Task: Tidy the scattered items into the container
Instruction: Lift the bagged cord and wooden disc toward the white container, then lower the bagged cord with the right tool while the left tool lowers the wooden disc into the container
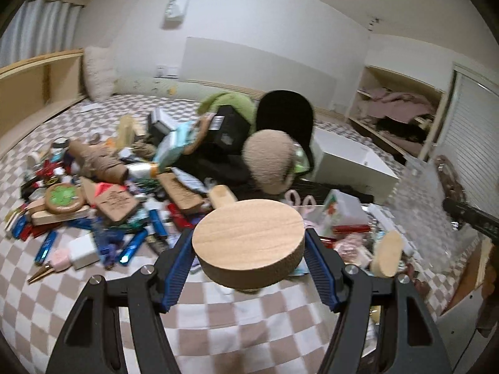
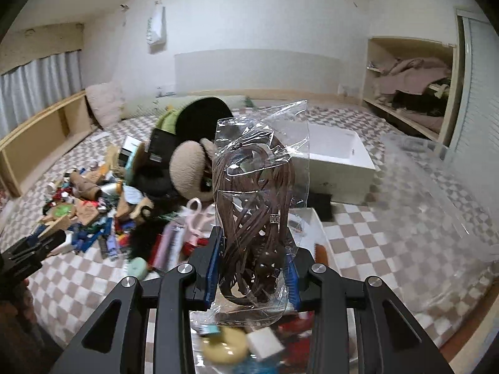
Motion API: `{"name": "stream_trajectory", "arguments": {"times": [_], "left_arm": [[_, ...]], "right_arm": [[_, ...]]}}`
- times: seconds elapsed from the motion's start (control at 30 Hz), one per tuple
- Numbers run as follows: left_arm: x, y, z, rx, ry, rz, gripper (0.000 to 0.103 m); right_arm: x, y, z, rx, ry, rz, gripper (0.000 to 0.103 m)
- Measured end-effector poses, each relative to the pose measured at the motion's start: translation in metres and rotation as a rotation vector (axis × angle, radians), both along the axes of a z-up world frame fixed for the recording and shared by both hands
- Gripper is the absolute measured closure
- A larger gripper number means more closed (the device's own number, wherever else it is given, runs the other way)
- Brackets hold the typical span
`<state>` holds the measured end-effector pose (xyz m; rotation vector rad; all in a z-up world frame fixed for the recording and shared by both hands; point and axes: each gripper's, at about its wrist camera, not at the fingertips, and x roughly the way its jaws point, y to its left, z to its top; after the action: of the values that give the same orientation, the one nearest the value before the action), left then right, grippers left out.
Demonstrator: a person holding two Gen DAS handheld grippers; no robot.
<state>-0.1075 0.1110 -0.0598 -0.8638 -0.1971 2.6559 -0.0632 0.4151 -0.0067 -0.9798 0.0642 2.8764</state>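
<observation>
My left gripper (image 1: 249,265) is shut on a round wooden disc (image 1: 249,240), its blue pads (image 1: 176,268) pressing both sides, and holds it above the checkered bed cover. My right gripper (image 2: 254,275) is shut on a clear plastic bag of brown cords (image 2: 255,205) that stands upright between its fingers. That bag (image 1: 418,193) and the right gripper's dark body show blurred at the right edge of the left wrist view. A clear plastic bin (image 2: 436,193) lies to the right. Blurred small items (image 2: 224,347) sit below the right gripper.
A pile of scattered small things (image 1: 103,193) covers the bed cover at left, topped by a beige plush (image 1: 268,162) and a black cap (image 1: 285,115). A white open box (image 2: 340,159) stands behind. An open closet (image 2: 411,87) is at the far right. The left gripper's body (image 2: 28,251) shows at the left edge.
</observation>
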Motion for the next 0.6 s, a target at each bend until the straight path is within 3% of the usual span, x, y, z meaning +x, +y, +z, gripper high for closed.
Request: {"name": "stream_trajectory", "arguments": {"times": [0.27,0.6], "left_arm": [[0.002,0.051,-0.001,-0.009,-0.004,-0.103,0.034],[-0.001,0.09,-0.013,-0.028,-0.024,-0.171,0.034]], "right_arm": [[-0.033,0.022,-0.029,-0.088,-0.142,0.043,0.067],[-0.082,0.021,-0.058,-0.103,-0.259,0.058,0.067]]}}
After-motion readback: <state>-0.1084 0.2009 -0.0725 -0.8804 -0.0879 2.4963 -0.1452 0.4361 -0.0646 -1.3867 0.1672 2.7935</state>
